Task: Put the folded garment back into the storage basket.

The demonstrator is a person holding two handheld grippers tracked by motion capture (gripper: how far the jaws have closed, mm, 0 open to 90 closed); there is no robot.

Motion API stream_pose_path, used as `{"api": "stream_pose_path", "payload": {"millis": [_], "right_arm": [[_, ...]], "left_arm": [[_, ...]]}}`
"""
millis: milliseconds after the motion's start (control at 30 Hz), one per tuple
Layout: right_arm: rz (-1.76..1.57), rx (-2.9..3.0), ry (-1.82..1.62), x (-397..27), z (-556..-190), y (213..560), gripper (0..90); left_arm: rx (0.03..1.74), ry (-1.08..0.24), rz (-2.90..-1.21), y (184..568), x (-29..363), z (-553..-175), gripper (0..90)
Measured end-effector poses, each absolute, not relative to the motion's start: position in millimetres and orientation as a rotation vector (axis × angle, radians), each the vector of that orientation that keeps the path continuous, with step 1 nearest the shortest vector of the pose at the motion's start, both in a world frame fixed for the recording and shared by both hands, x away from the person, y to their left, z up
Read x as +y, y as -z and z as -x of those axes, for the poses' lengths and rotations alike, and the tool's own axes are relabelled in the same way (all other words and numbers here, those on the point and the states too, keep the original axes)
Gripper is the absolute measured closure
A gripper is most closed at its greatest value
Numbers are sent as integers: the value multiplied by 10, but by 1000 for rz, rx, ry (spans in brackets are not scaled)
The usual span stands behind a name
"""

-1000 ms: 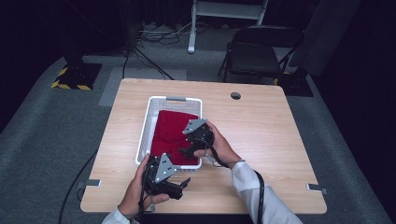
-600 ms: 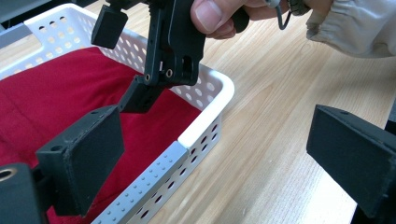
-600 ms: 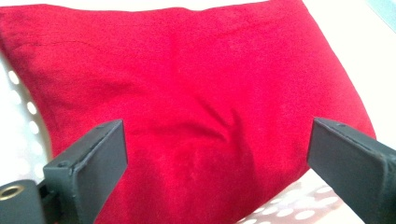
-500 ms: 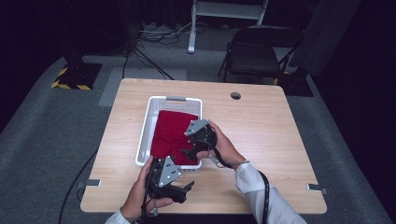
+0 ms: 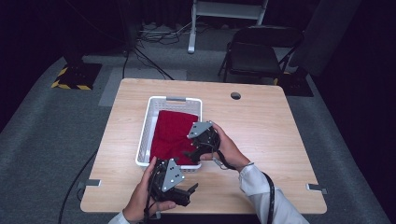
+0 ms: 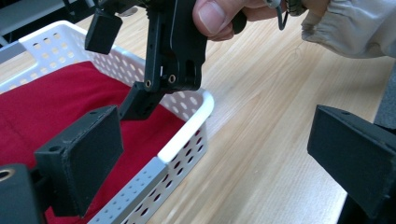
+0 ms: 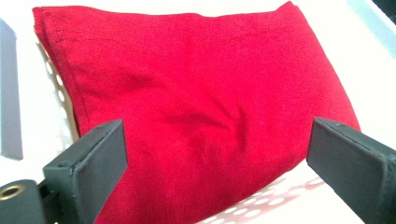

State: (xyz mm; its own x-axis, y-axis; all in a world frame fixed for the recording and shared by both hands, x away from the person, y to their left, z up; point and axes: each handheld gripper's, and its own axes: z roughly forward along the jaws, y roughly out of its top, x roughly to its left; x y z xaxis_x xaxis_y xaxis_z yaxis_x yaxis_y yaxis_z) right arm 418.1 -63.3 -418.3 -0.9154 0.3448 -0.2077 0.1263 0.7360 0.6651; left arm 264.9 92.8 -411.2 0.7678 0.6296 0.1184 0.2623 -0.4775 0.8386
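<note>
Right tool (image 5: 192, 152), released, hangs over the red cloth (image 5: 172, 133) in the basket (image 5: 144, 135); likely next: descend and pinch. Left tool (image 5: 190, 188) released.

Red cloth (image 7: 196, 116): soft matt woven fabric, faint creases, stitched hem. Basket (image 6: 187, 135) around it: white perforated plastic, smooth, slight sheen. Table (image 5: 261, 126) under basket: light wood-grain laminate, smooth matt. Left gripper (image 6: 219, 158) pads: black matt foam-like blocks.

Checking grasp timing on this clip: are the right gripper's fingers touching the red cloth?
Apart. In the right gripper view, both fingers stand spread wide with the red cloth lying beyond and between them, unpinched, in the white basket.
</note>
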Motion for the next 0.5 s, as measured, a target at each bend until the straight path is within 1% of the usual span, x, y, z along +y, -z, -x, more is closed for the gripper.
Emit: {"api": "stream_pose_path", "payload": {"millis": [500], "right_arm": [[-341,2609,-962,-728,-4102,4121,53]], "left_arm": [[605,-500,-2090,4138,774,-2564,34]]}}
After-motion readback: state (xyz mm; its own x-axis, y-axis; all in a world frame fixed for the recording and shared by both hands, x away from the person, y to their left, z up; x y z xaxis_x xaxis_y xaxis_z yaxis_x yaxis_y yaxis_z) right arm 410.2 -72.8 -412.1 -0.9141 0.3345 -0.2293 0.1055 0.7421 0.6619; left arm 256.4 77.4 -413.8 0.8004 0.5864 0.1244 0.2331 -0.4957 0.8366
